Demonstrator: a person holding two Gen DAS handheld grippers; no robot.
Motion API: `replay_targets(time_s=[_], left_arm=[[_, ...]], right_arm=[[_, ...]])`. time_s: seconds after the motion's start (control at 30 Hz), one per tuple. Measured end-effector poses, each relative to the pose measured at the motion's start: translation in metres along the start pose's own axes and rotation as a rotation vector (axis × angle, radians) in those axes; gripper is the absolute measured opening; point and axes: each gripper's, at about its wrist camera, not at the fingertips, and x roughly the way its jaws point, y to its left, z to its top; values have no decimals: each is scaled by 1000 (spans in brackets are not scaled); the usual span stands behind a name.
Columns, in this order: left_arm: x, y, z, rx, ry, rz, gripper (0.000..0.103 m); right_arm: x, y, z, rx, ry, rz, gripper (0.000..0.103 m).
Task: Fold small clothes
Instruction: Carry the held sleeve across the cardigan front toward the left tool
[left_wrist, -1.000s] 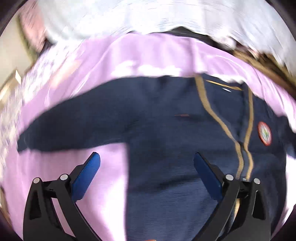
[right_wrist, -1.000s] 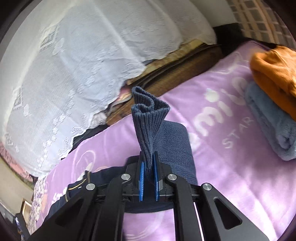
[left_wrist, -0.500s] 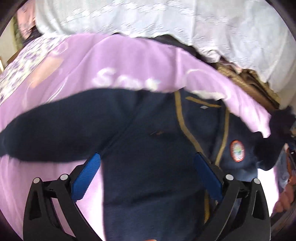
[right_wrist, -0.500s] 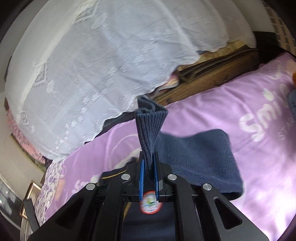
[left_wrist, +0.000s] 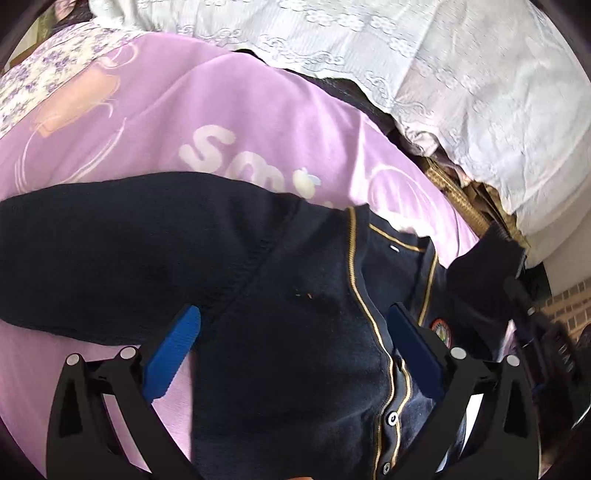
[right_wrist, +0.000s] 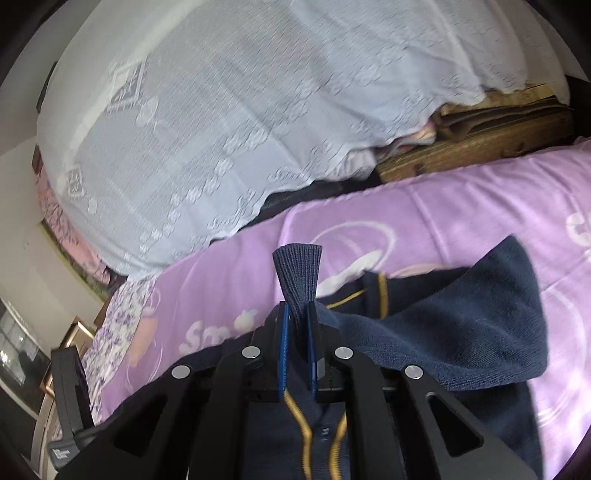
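A navy knitted cardigan with gold piping and a round chest badge lies face up on the lilac printed bedspread, its body directly beneath and ahead of the left gripper, whose jaws stand spread wide and empty above the button placket. One sleeve stretches away to the left of those jaws. The right gripper has its jaws pinched on the ribbed cuff of the other sleeve, which stands up out of them while the sleeve drapes down to the right and back onto the garment.

The knit looks soft, limp and fairly light, so it should sag wherever unsupported and may slide on the smooth bedspread. The firm ribbed edges, cuffs and hem, seem the best places to grip; the shoulder seam would suit a fold line.
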Motion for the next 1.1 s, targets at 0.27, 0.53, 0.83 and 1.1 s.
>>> replay_targets(time_s=[0.27, 0.53, 0.83, 1.1], left_arm=[[-11, 15, 8, -41, -32, 6, 98], [-10, 30, 14, -84, -33, 9, 98], [-6, 27, 12, -69, -5, 12, 98], [-16, -1, 3, 33, -12, -21, 98]], right_arm=[[33, 41, -28, -48, 86, 43, 10], [63, 63, -57, -112, 167, 44, 10], [69, 68, -85, -205, 313, 61, 38], [5, 32, -57, -243, 209, 42, 21]])
